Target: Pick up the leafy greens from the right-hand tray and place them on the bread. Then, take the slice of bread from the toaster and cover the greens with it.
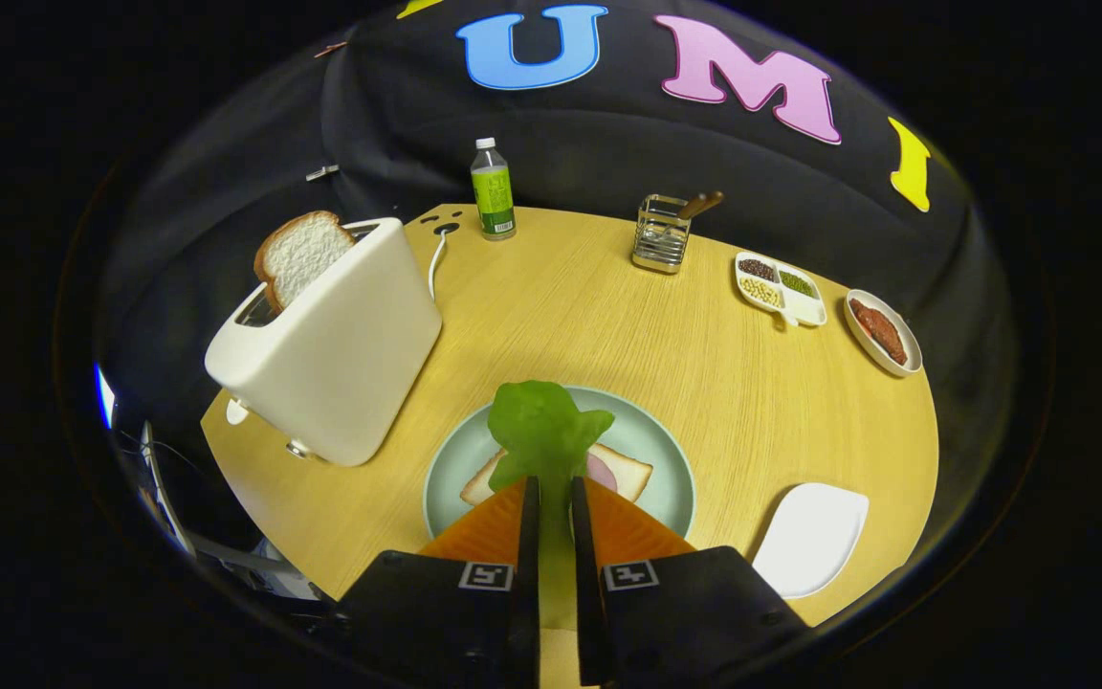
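Observation:
My gripper (551,493) is shut on the leafy greens (545,433), whose stem runs down between the two orange fingers (489,531). The leaf hangs over a slice of bread (629,473) with a pink ham slice on it. That bread lies on a pale green plate (451,469) directly below the fingers. A white toaster (341,344) stands beyond and to the left. A second slice of bread (302,254) sticks up out of its slot.
A white empty tray (811,539) lies just right of the plate. Farther back on the round wooden table (608,316) are a green-labelled bottle (493,189), a metal utensil rack (662,233), a divided dish of beans (781,288) and a small dish of meat (882,331).

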Demonstrator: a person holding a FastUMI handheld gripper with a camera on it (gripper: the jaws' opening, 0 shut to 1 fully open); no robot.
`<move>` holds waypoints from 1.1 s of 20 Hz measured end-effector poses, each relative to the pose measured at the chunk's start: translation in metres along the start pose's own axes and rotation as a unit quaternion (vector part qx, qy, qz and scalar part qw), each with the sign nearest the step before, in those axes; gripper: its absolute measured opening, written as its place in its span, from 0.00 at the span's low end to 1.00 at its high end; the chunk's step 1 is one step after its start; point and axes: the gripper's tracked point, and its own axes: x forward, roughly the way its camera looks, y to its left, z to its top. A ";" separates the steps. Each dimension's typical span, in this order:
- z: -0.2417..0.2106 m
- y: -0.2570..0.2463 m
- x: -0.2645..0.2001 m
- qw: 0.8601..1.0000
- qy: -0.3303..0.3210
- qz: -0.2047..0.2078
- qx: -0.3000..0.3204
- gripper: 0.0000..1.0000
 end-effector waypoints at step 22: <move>0.096 0.033 -0.051 0.991 -0.129 0.011 0.018 0.99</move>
